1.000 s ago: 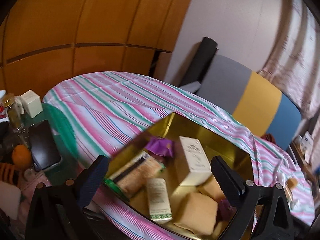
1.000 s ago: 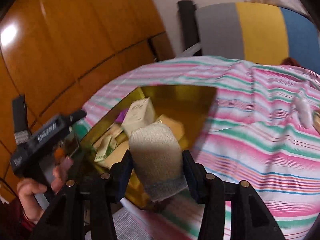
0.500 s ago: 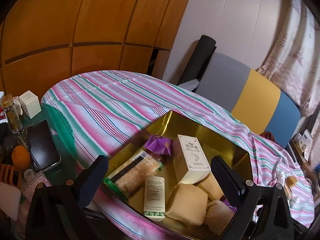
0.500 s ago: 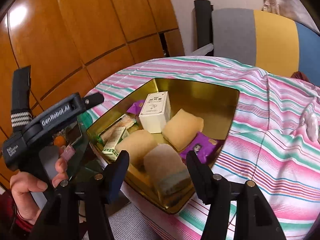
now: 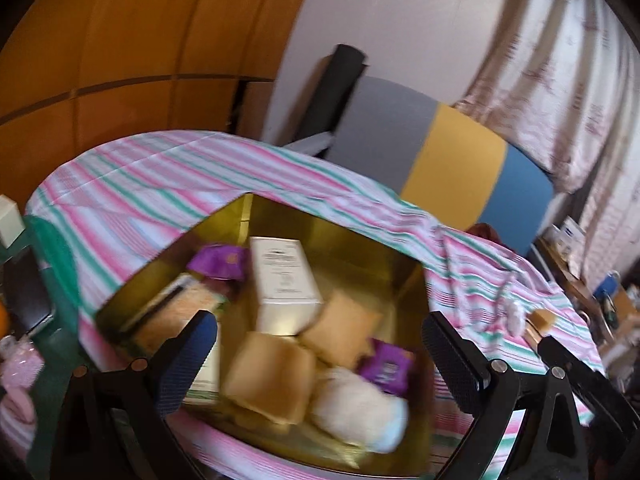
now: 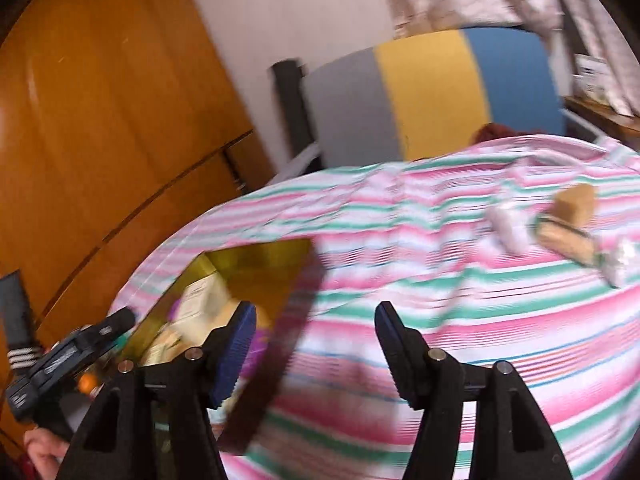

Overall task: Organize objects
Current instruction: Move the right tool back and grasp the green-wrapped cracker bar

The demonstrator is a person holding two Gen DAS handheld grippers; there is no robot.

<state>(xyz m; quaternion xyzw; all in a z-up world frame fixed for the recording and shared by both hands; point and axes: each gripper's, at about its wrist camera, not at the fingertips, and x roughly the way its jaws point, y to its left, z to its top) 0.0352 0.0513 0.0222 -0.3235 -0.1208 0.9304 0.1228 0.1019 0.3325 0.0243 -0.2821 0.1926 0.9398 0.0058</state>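
While the gold tin sat at the near left, already holding boxes and packets, the right gripper had just been opening, nothing between its jaws. Its next target, I judged, was the tan snack bar at the far right, long axis slanting toward near right. The left gripper hung empty, spread over the tin, farther off.
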